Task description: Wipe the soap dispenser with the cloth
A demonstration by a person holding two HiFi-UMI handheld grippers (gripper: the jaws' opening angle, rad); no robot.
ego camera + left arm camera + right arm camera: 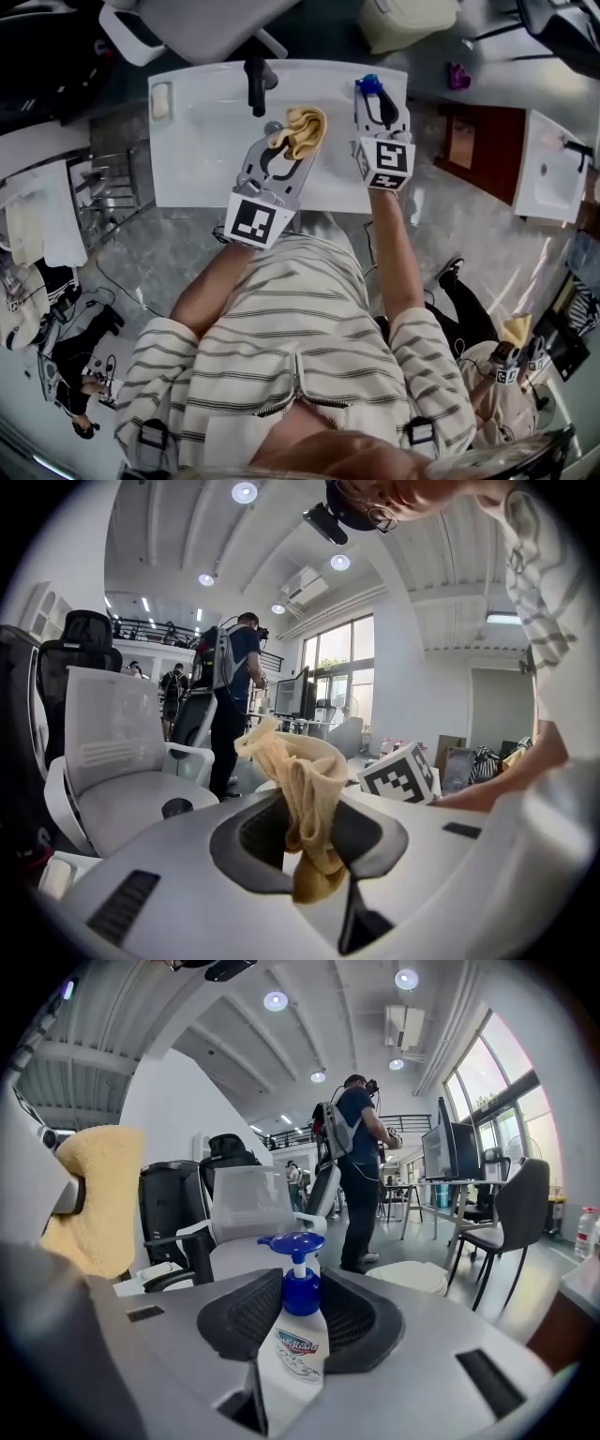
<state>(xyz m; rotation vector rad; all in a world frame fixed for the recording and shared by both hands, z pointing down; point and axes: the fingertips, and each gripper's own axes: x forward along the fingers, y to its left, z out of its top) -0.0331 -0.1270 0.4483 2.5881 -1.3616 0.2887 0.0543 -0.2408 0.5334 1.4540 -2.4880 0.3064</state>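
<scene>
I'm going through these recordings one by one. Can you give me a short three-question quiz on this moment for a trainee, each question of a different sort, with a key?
1. True or false: the left gripper is clamped on a yellow cloth.
2. What stands between the fingers of the right gripper?
A) a soap dispenser
B) a toothbrush
C) a sponge
3. What colour is the pump head of the bottle in the right gripper view?

Key: 1 true; 2 A; 3 blue.
</scene>
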